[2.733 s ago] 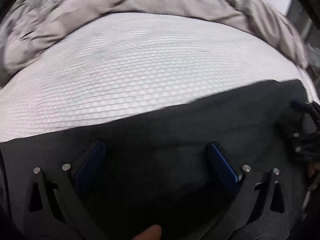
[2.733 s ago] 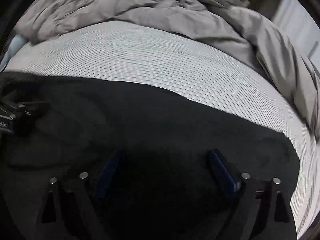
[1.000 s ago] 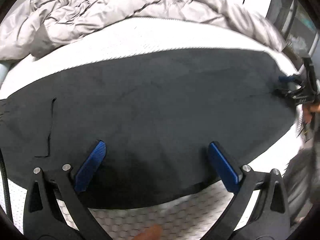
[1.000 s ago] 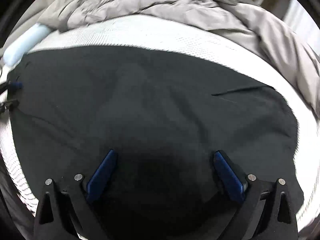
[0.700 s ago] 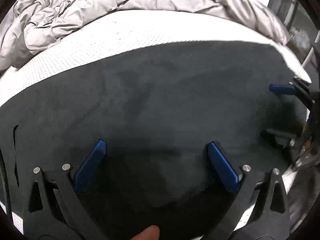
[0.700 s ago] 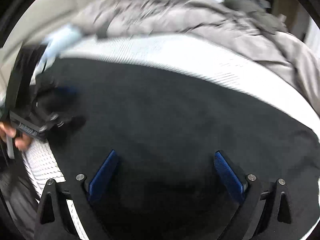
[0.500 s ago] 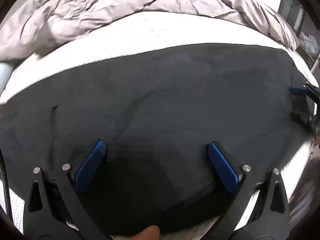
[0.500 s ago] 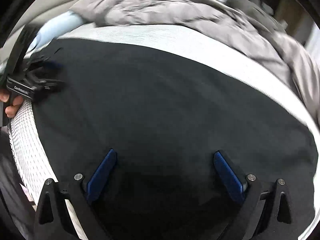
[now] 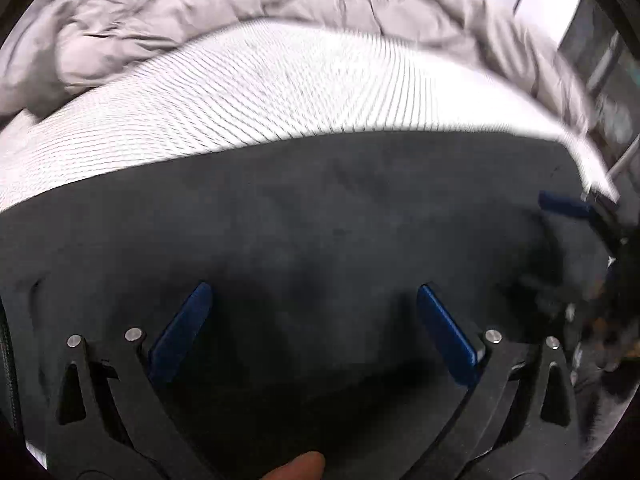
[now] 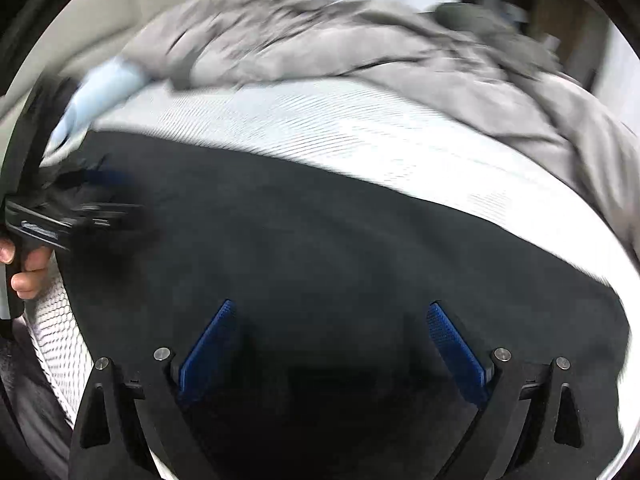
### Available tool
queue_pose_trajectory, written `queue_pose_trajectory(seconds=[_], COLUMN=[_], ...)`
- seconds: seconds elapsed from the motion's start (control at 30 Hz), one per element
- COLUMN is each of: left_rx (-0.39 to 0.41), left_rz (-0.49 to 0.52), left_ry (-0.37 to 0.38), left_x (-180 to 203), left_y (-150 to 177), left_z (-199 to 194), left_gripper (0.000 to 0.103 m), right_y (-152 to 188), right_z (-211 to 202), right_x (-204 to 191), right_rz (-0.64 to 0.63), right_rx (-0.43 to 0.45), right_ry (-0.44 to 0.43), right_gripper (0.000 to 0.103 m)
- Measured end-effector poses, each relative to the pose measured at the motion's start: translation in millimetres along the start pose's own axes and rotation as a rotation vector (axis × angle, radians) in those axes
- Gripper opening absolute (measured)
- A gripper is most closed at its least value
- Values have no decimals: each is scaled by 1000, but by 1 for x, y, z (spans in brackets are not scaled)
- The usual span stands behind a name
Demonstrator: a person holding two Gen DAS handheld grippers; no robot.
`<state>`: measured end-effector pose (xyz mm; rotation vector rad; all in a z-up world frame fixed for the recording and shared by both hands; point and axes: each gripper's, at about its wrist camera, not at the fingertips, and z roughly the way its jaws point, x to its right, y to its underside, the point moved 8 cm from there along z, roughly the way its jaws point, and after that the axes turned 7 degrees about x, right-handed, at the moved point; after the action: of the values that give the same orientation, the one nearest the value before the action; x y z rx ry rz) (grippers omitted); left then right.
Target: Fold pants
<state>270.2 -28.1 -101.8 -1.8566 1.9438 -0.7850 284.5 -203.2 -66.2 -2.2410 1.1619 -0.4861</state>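
Pants: black pants (image 9: 320, 232) spread flat on the white mesh mattress (image 9: 260, 92), filling the lower half of both views.
Left gripper (image 9: 314, 322): blue pads wide apart, holding nothing, above the fabric.
Right gripper (image 10: 332, 340): likewise spread, empty.
Left view only: fingertip (image 9: 296, 468) at bottom edge.
Right view only: hand (image 10: 24, 268) at left edge; pale blue pillow (image 10: 100, 88) upper left.
Both: grey duvet (image 10: 360, 40) bunched along the top.

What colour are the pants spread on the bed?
Black, or very dark charcoal; the pants show best in the right wrist view.
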Motion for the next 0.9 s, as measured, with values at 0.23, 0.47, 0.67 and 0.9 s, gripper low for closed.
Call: queue_pose_trajectory(seconds=[0.23, 0.47, 0.67, 0.9], left_rx=[38, 100, 167, 92], left_rz=[50, -5, -27, -89], left_ry=[-82, -81, -96, -114], left_x=[-48, -101, -126, -185], left_y=[18, 43, 63, 110], left_z=[-18, -69, -114, -132], left_gripper=[88, 61, 61, 63], right_y=[11, 29, 4, 3], right_z=[39, 17, 11, 44], right_x=[14, 74, 13, -11], right_rz=[-3, 116, 33, -83], right_rx=[-83, -91, -7, -76], right_ry=[22, 186, 2, -24], right_gripper=[98, 100, 100, 100])
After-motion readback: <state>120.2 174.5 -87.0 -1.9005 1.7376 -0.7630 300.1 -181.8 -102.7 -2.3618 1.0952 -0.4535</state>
